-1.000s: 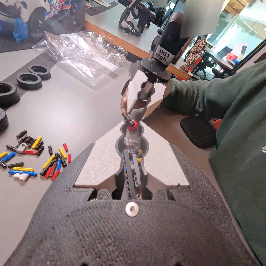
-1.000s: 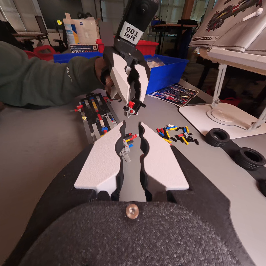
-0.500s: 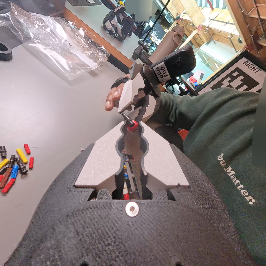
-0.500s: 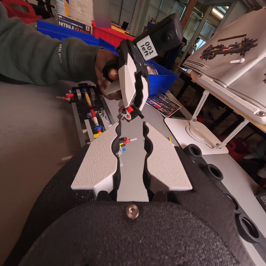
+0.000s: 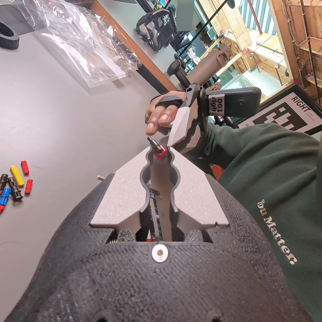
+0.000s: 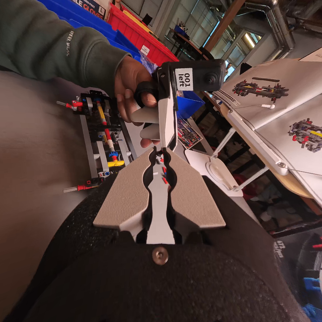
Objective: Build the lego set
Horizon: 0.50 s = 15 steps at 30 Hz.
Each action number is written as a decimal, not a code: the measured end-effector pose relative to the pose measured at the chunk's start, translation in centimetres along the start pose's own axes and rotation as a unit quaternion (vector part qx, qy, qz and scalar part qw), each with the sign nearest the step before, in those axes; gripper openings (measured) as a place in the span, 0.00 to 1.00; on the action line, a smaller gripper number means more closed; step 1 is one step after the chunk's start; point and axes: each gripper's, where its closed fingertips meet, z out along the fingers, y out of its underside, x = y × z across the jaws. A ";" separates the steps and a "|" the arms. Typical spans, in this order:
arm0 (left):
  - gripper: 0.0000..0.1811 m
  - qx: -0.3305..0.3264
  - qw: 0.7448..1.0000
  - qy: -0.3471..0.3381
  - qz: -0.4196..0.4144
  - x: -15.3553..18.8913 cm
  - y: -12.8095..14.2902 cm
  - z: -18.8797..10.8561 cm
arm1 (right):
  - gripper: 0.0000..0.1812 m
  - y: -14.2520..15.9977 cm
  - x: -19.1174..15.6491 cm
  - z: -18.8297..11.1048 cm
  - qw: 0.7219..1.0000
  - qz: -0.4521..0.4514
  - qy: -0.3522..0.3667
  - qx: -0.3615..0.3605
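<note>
**Small red-and-black piece held up in mid-air, second gripper closing in on it**

Here is the left gripper (image 5: 159, 150), fingertips clenched on a small red piece (image 5: 160, 154) with a black pin (image 5: 154, 144) plugged into it. It holds the piece clear above the grey table (image 5: 69, 135), and my read is that this keeps it free on all sides so the other tool can work on it.

The right gripper (image 6: 158, 151) sits right against it, turned on its side. Its fingers (image 6: 132, 188) stand parted, with the table showing through the gap, and in its own view the piece (image 6: 160, 157) lies just between its tips. Touching or not? I cannot tell. So the right one grasps nothing for certain yet.

Now the pin. Seen from the left wrist, its long axis runs up and to the left, away from the red block, free end pointing out past the fingertips toward the person's hand (image 5: 161, 115). That looks like the end offered for gripping or pushing.

Below, the half-built car frame (image 6: 102, 132) lies flat on the table, its long side running away from the camera, well apart from the held piece. Loose coloured pins (image 5: 15, 183) wait off to the left.
</note>
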 end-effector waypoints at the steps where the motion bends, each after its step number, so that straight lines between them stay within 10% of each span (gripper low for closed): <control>1: 0.07 -0.001 1.000 0.000 0.000 0.0 0.0 0.0 | 0.03 0.1 0.0 -0.1 1.000 0.016 -0.008 0.001; 15: 0.13 -0.005 0.992 -0.042 0.122 0.6 -0.4 -0.2 | 0.00 -0.3 0.5 -0.9 0.974 0.207 -0.080 0.052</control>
